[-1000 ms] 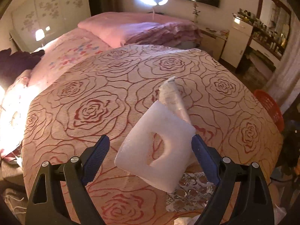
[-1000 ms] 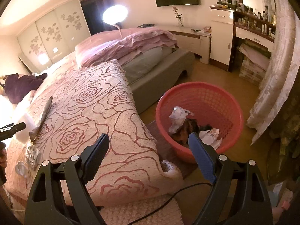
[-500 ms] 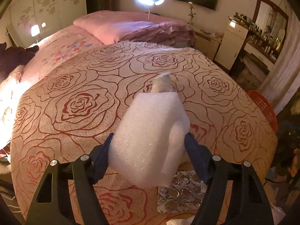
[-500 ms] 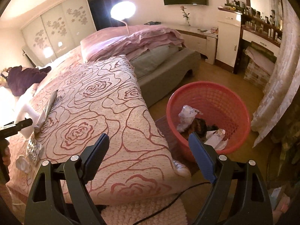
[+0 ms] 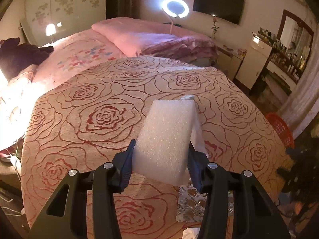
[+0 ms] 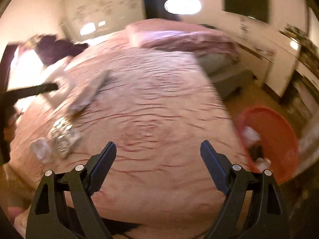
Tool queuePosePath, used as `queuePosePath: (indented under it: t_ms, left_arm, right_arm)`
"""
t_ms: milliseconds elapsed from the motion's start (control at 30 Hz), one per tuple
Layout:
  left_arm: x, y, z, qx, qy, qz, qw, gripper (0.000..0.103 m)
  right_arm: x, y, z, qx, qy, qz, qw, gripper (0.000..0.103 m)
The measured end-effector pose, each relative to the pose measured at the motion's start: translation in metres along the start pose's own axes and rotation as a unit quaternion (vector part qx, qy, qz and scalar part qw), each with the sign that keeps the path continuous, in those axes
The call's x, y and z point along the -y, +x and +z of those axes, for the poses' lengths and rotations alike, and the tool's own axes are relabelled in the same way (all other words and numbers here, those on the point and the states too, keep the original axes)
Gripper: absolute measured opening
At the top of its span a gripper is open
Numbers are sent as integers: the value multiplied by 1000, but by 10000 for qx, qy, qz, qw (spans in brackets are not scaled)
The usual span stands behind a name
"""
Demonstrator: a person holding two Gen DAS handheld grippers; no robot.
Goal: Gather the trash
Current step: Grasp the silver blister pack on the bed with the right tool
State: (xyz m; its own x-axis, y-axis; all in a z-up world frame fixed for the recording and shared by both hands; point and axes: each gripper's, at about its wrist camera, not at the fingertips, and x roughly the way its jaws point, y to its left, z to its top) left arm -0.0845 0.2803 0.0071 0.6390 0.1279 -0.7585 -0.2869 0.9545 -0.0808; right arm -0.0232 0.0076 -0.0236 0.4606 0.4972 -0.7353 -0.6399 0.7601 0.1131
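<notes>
The left gripper (image 5: 160, 157) is closing its jaws on the white foam piece (image 5: 165, 139), now folded, above the bed's (image 5: 99, 139) near edge; pickup seems secured. The right gripper (image 6: 158, 159), open and empty, has swung from the red basket (image 6: 279, 135) toward the bed.

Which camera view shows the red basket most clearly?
Neither is ideal. The right wrist view shows more of the red basket: its open mouth with trash inside, though motion-blurred. The left wrist view is sharp, but shows only a strip of its rim and mesh wall past the bed's edge.
</notes>
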Motion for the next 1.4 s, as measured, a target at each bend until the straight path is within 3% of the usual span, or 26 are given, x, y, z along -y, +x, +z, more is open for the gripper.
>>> queuePosePath:
  t_ms: [200, 400, 600, 767, 967, 1100, 1300, 1400]
  left_arm:
    - [-10, -5, 1, 53, -93, 30, 9999, 46]
    - [-19, -5, -1, 51, -186, 38, 9998, 46]
    - [-25, -2, -2, 27, -290, 29, 9996, 46]
    - [-24, 1, -3, -2, -316, -1, 9995, 46]
    - [-21, 3, -4, -10, -310, -36, 9995, 46]
    - [-19, 2, -4, 5, -300, -33, 9995, 46]
    - [-16, -2, -3, 47, -277, -43, 9996, 46]
    - [-16, -4, -2, 68, -292, -38, 9995, 46]
  right_arm:
    - [-52, 11, 16, 14, -725, 542, 9959, 80]
    - [-94, 19, 25, -68, -1422, 1099, 9837, 79]
    - [-122, 38, 24, -352, -1759, 1448, 9731, 77]
    - [-133, 52, 19, -559, -1911, 1429, 9695, 69]
    - [-124, 50, 20, -486, -1768, 1186, 9759, 61]
    - [-108, 46, 21, -440, -1537, 1085, 9812, 50]
    - [-95, 43, 21, -463, -1377, 1010, 9842, 50]
    - [-99, 45, 20, -488, -1414, 1058, 9831, 60]
